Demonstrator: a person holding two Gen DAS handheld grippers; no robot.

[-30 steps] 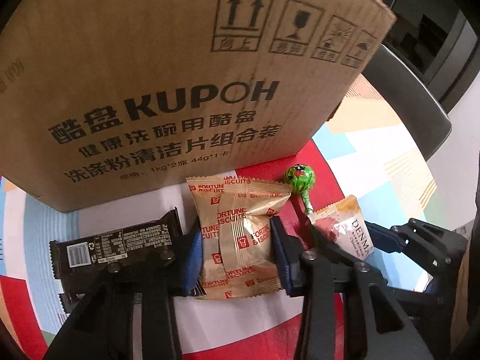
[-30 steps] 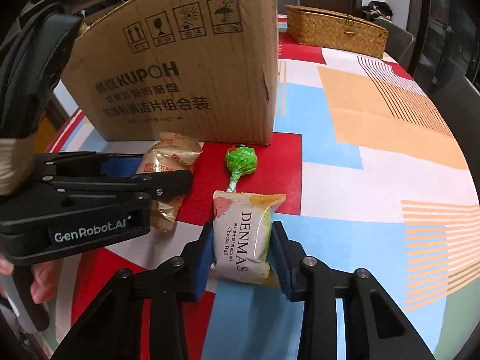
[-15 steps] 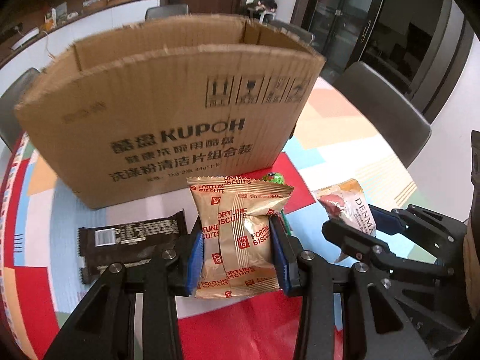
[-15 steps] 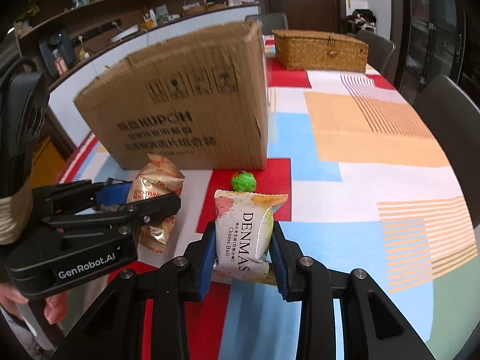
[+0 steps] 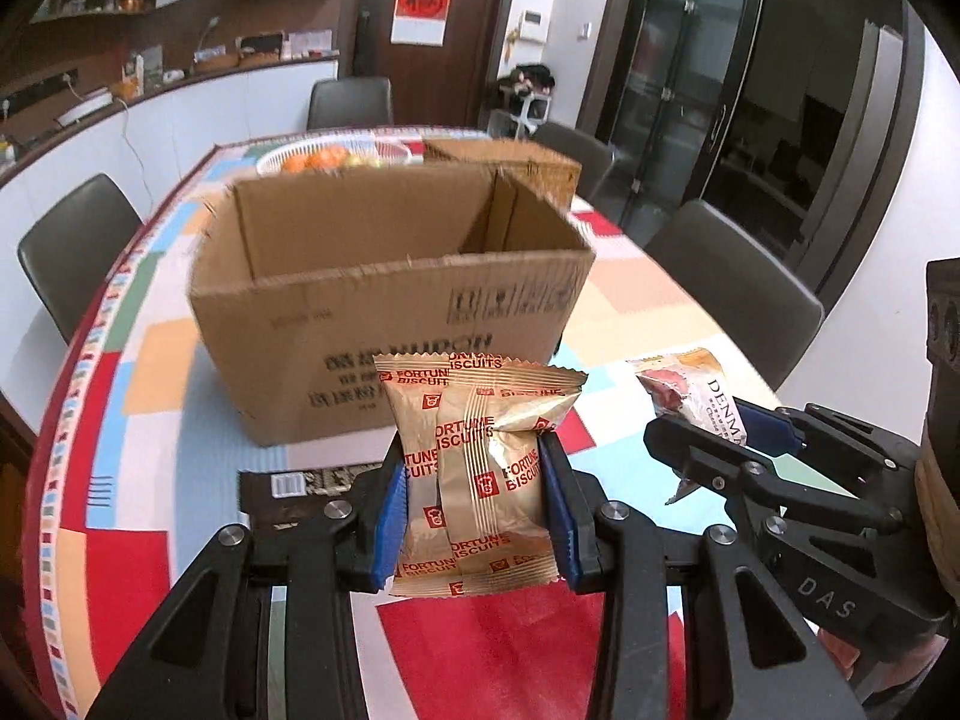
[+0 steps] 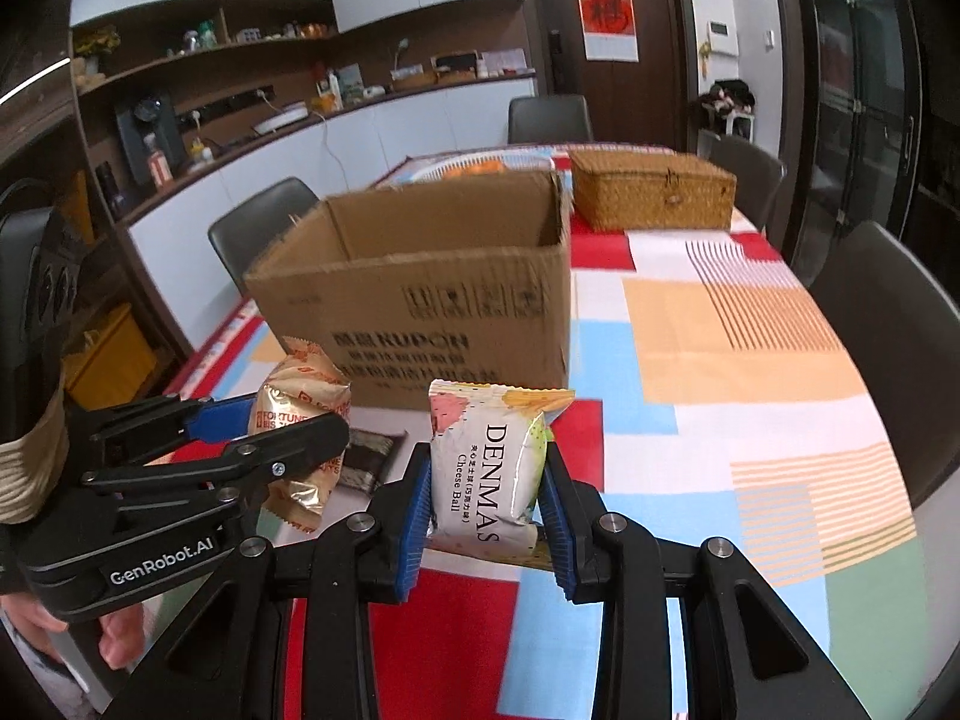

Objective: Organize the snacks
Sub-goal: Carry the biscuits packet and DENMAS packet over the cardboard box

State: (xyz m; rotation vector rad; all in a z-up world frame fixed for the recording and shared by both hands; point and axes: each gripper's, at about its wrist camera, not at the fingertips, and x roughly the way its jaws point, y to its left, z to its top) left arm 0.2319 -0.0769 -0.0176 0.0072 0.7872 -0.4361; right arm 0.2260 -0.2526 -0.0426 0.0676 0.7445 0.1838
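Observation:
My left gripper is shut on a gold Fortune Biscuits packet, held upright in the air in front of the open cardboard box. My right gripper is shut on a white Denmas Cheese Ball packet, also lifted off the table. Each wrist view shows the other gripper beside it: the left gripper with the gold packet, the right gripper with the white packet. A dark chocolate bar lies on the tablecloth below the left gripper. The box's inside floor is hidden.
A colourful patchwork tablecloth covers the table. Behind the box stand a wicker basket and a white bowl of oranges. Dark chairs ring the table. A person's fingers show under the left gripper.
Both grippers have risen with their packets and now look over the box's front wall into its open top. The green lollipop has dropped out of sight below.

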